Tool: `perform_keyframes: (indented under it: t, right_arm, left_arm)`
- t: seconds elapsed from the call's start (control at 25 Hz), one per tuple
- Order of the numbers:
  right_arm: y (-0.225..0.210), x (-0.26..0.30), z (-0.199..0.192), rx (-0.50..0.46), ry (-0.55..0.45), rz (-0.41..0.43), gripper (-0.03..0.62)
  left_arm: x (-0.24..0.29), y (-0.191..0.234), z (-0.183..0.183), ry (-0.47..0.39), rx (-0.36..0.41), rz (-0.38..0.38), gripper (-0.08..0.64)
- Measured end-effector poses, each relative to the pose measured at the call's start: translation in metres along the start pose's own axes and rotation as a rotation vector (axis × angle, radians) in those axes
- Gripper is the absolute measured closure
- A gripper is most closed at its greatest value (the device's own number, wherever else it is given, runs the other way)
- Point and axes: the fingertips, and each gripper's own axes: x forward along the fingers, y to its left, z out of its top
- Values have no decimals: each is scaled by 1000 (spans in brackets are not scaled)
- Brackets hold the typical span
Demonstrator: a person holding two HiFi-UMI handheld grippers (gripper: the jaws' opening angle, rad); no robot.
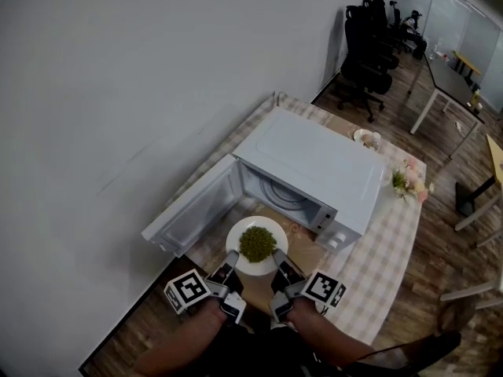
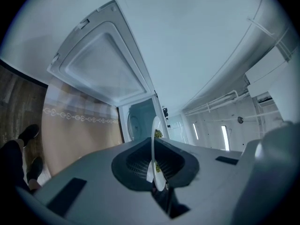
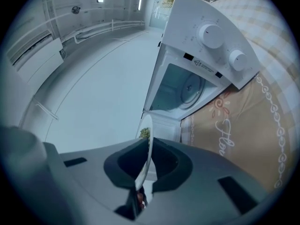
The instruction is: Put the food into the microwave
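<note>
A white plate heaped with green food hangs just in front of the open white microwave. My left gripper is shut on the plate's near left rim and my right gripper on its near right rim. In the left gripper view the plate shows edge-on between the jaws of the left gripper, with the microwave's cavity behind. The right gripper view has the plate edge-on in the right gripper, below the cavity.
The microwave door swings out to the left. A tan mat lies on the checked tablecloth under the plate. Flowers and a small dish stand at the table's far end. A wall runs along the left.
</note>
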Motion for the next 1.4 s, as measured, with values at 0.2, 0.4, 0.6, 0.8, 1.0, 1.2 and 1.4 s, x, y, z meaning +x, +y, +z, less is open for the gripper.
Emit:
perform_keyframes:
  t: [0.2,0.4,0.6,0.8,1.0,1.2,1.4]
  right_arm:
    - [-13,4,13,30,-71,-51,568]
    - [-31,15,28,47,-162,-104,569]
    - [-55,26,38,70,-230,-160,569]
    - [-85,38,47,87,-276,-219,569]
    - [-109,50,60,69,-324,-263,568]
    - [-130,60,68,95,-356,-314,568]
    - [-149,66,80,114,-398,-339,568]
  left_arm:
    - [26,5,2,75,6,-5,538]
    - [57,20,6,170,21,-17,538]
    - [89,38,8,248,37,-4,538]
    - [117,63,6,312,36,22,537]
    - [145,80,5,364,-30,0,538]
    - [168,97,5,398,-8,22,538]
    - [191,106,2,415,14,22,538]
